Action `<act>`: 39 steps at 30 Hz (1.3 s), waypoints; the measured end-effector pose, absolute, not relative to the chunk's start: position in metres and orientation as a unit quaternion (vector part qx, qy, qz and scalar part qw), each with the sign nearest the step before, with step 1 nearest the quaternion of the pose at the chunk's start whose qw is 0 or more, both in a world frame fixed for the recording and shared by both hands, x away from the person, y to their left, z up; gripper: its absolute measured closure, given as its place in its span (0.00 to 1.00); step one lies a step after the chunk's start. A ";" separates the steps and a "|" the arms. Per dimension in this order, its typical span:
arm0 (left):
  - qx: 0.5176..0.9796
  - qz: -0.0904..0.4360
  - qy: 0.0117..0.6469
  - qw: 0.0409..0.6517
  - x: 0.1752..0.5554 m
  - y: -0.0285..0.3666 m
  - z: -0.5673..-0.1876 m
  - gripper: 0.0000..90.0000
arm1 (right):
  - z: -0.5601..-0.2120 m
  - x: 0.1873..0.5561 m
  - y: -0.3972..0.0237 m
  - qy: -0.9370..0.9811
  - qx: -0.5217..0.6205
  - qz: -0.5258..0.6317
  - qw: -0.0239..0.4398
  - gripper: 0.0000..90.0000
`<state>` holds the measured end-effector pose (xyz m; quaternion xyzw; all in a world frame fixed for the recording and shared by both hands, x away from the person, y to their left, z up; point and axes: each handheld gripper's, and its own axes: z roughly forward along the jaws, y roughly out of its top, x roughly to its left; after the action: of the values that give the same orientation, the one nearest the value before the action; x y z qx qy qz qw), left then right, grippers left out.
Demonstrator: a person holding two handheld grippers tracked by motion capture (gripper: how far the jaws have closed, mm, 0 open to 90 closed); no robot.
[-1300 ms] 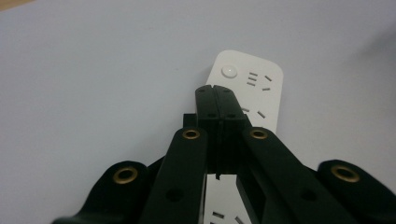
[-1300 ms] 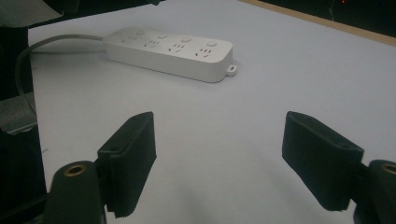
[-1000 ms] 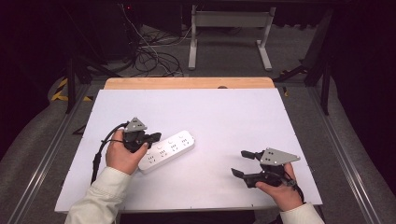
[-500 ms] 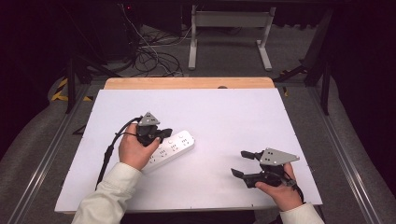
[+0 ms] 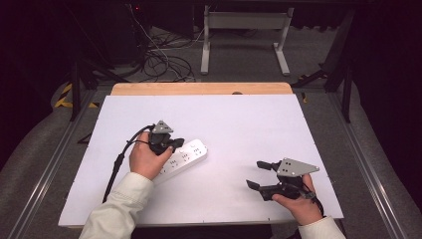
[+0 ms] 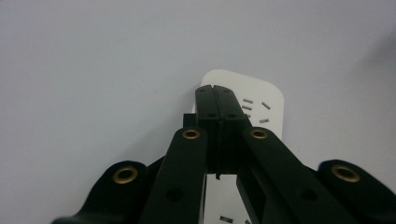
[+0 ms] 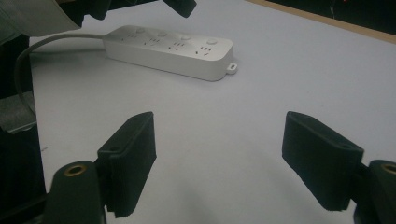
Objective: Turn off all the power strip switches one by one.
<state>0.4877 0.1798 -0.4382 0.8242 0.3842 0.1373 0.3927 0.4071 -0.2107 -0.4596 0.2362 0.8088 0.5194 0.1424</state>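
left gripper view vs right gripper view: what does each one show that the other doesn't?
Left gripper view: the left hand-held gripper with its jaws pressed together, no gap, over the end of the white power strip.

Right gripper view: the right hand-held gripper with its jaws wide apart over bare table, the strip's full length with four buttons, its grey cord, and a small tab at its near end.

Both: the power strip lying flat on the white table.

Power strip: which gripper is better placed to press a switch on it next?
Left, probably. The left gripper is over the power strip with its jaws together, while the right gripper sits open, well away on the table.
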 end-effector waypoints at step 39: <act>0.850 0.127 0.386 0.336 0.492 0.172 -0.455 1.00 | -0.461 0.407 -0.210 0.810 0.236 0.517 0.141 0.29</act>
<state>0.4917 0.1724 -0.4552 0.8497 0.3858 0.1269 0.3362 0.4073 -0.2101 -0.4607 0.2360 0.8105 0.5172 0.1414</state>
